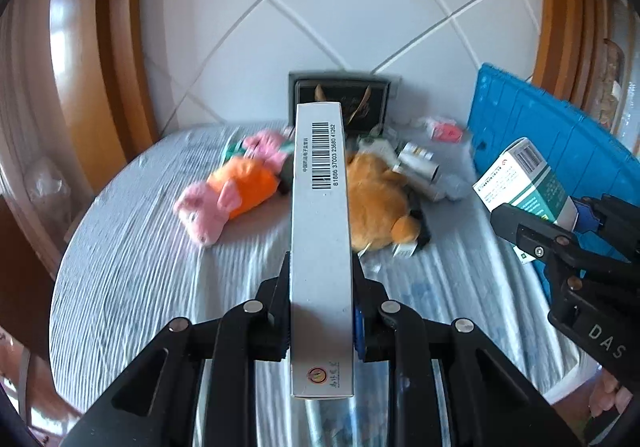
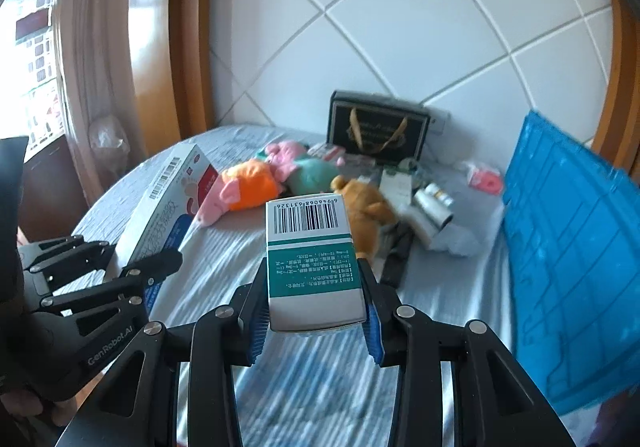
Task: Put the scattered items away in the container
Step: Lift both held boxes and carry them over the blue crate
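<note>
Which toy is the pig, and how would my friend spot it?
Find the round table with the striped grey cloth. In the pile of toys near its middle, left of the fuzzy brown bear, lies the pig. It alone has a pink snout and ears and wears bright orange.

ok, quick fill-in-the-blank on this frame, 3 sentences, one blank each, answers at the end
1. The left gripper is shut on a long white ____.
2. The box in the right gripper has white and ____ panels.
3. The pink pig plush wears an ____ top.

Answers: box; green; orange
</note>
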